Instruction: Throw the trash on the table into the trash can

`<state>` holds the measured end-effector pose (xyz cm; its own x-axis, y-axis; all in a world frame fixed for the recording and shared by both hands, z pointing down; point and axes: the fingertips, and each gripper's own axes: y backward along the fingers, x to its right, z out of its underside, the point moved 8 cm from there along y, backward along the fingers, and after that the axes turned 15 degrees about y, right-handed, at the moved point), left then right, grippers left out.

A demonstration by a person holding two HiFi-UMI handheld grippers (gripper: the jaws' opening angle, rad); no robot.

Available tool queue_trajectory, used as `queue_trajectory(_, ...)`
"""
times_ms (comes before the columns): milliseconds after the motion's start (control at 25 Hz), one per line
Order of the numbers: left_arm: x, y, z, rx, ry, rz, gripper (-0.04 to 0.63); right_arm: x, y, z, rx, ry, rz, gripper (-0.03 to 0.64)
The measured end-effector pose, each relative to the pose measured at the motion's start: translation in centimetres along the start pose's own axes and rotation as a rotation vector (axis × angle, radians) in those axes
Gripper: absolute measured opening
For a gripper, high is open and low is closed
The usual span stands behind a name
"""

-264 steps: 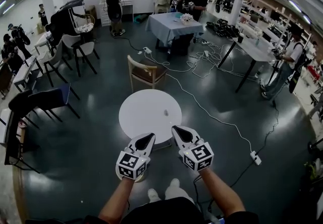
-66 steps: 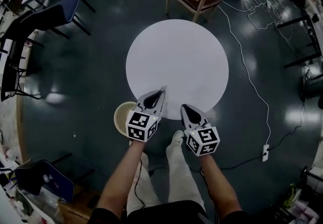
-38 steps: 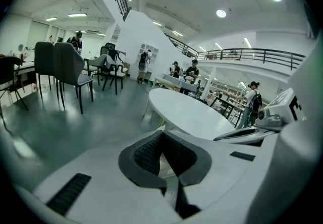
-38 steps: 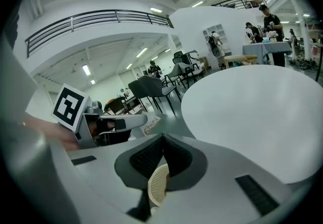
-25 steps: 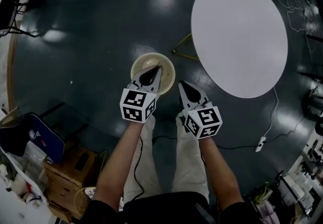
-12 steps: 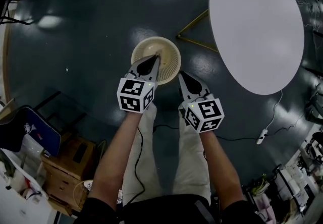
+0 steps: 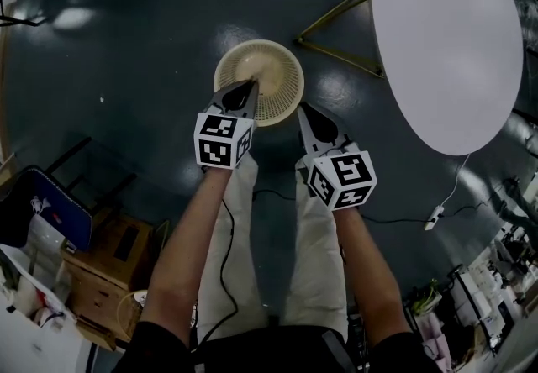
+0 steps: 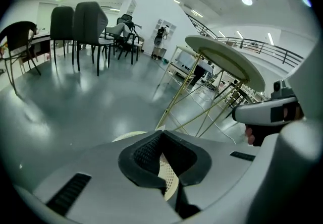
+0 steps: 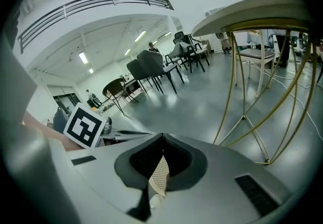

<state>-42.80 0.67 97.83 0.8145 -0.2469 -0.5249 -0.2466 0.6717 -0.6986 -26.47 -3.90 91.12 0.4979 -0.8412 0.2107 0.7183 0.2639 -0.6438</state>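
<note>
**Head view:** A person stands over a cream round mesh trash can (image 7: 284, 67) on the dark glossy floor (image 7: 143, 35). The left gripper (image 7: 246, 87) is poised above the can's rim, and the right gripper (image 7: 304, 113) is just beside it. The white round counter (image 7: 445, 44), upper right, looks bare where it shows, so probably only the drop remains.

**Left gripper view:** The jaws are closed tip to tip, with mesh showing through the gap below. No trash is discernible, and whether a scrap is pinched cannot be told. Gold wire legs (image 8: 177, 99) carry the counter, and dark chairs (image 8: 83, 21) stand behind.

**Right gripper view:** These jaws are likewise closed, with nothing visibly gripped, in a bright hall under a railed balcony (image 9: 101, 6).
</note>
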Motion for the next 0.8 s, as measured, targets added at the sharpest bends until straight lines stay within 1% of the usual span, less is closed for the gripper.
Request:
queue_trajectory(160, -0.9, -1.6, 2.1, -0.051, -0.024, -0.015, 0.015, -0.4, -1.0, 1.6, -0.021, -0.001, -0.010, 0.018)
queue_trajectory(360, -2.2, -3.1, 4.1, -0.106, -0.023, -0.015, 0.015, -0.8, -1.9, 3.4, -0.039, -0.026, -0.018, 0.018)
queue_trajectory(600, -3.8, -4.0, 4.6, -0.127, -0.039, -0.045, 0.015, -1.1, -2.8, 5.2, -0.060, -0.036, -0.015, 0.018)
queue_trajectory(720, -4.0, -4.2, 4.8, -0.123, -0.041, -0.047, 0.017, -1.3, -2.8, 5.8, -0.071, -0.038, -0.012, 0.018)
queue_trajectory(760, -4.1, -4.4, 4.9, -0.118, -0.037, -0.048, 0.031, -1.3, -2.9, 5.9, -0.073, -0.041, -0.012, 0.018)
queue_trajectory(800, -4.2, -4.5, 5.0, -0.117, -0.029, -0.049, 0.068, -1.3, -2.9, 6.1, -0.074, -0.042, -0.011, 0.018)
